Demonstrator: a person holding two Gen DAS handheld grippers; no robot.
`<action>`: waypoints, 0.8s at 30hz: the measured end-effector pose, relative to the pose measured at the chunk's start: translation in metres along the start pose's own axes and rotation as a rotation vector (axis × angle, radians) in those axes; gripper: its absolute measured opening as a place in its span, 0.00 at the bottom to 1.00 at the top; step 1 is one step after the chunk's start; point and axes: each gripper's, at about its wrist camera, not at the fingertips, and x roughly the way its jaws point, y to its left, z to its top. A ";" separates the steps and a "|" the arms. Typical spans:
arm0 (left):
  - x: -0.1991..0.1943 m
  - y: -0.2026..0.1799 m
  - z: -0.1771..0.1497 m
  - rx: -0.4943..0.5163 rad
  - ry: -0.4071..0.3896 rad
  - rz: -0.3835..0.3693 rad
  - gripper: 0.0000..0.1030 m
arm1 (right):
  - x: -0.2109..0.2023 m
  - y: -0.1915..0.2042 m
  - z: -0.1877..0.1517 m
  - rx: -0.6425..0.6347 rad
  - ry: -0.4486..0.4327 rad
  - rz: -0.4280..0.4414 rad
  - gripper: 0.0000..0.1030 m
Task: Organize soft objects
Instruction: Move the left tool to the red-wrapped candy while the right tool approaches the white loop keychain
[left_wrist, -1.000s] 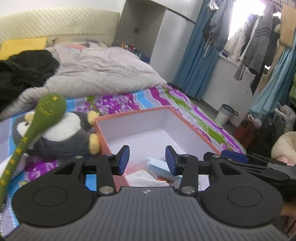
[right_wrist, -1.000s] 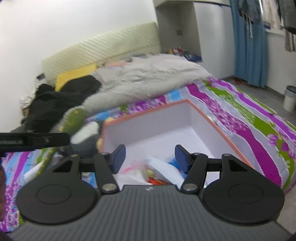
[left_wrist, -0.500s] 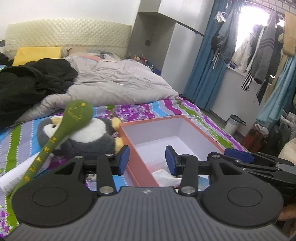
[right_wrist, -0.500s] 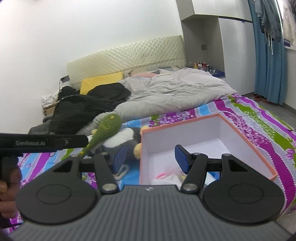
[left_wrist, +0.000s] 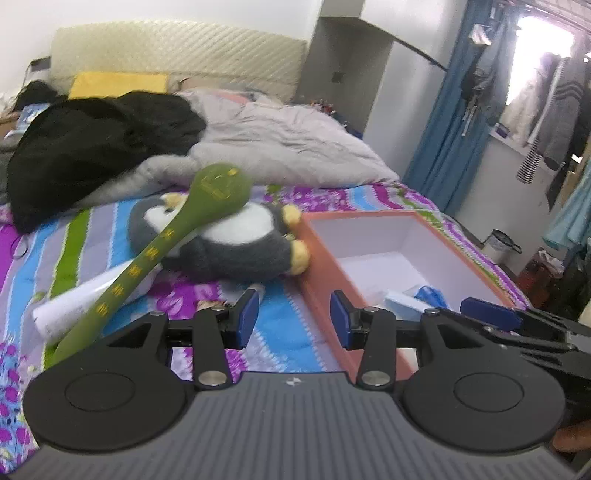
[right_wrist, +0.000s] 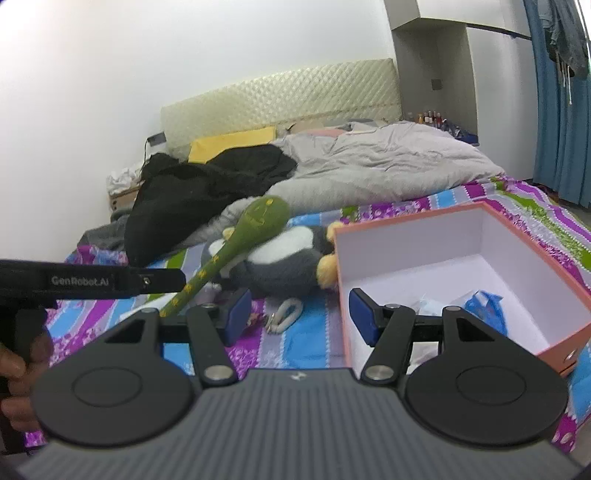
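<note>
On the bed, penguin plush (left_wrist: 236, 243) beyond left gripper (left_wrist: 293, 317), right gripper (right_wrist: 297, 314), both spread, empty.

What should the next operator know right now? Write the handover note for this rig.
Left tongs: open, empty, above the bedspread beside the orange box.
Right tongs: open, empty, straddling the box's near-left wall.
Penguin plush lies on the bed against the box's left side; the green plush stick leans across it, and a white roll lies beneath the stick.
Done: the box already holds a blue bag and some pale packets.
Left: penguin and green stick are still outside; probably grasp one next and put it in the box.
</note>
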 end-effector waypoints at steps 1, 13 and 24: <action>0.000 0.005 -0.003 -0.008 0.004 0.003 0.47 | 0.002 0.003 -0.003 0.000 0.006 0.003 0.60; 0.003 0.030 -0.035 -0.083 0.046 0.032 0.47 | 0.011 0.024 -0.037 -0.035 0.096 0.023 0.60; 0.022 0.048 -0.060 -0.112 0.093 0.071 0.58 | 0.023 0.041 -0.057 -0.095 0.143 0.058 0.60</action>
